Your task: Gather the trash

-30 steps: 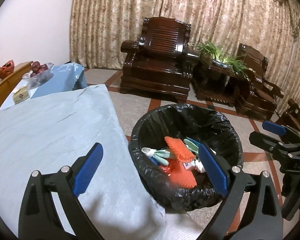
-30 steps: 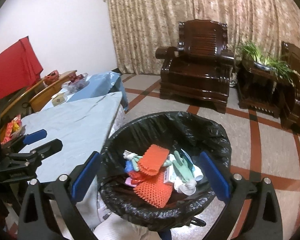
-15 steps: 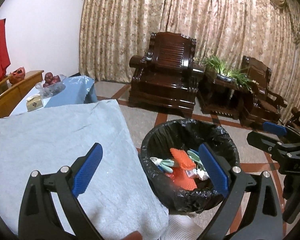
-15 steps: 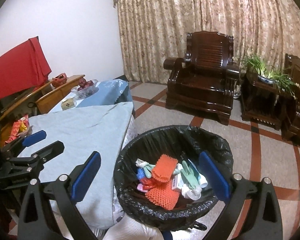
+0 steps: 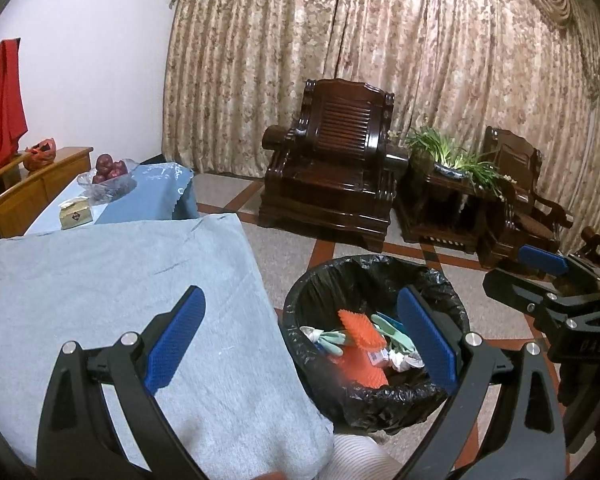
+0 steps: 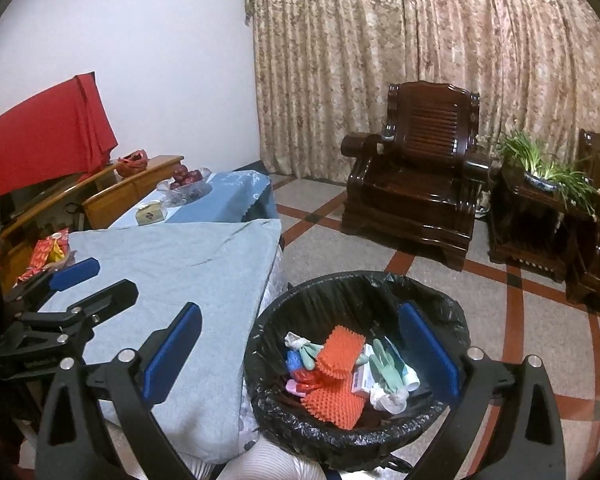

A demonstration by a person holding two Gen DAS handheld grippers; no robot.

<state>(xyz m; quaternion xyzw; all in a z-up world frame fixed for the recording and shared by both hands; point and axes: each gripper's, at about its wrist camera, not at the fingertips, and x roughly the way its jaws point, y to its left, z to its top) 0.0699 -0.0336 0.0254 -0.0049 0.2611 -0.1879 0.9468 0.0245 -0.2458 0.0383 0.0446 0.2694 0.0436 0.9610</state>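
Tiled floor (image 6: 500, 312) — black-lined trash bin (image 6: 340, 292) beside cloth-covered table (image 6: 180, 264)

Right gripper (image 6: 300, 350), jaws spread, above filled trash bin (image 6: 356, 436).

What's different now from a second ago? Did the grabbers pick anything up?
Both the left hand-held gripper and the right hand-held gripper drew up and back, away from the trash bin. Neither grabbed nor dropped anything. Both stayed open and empty; the orange mesh stayed in the bin.
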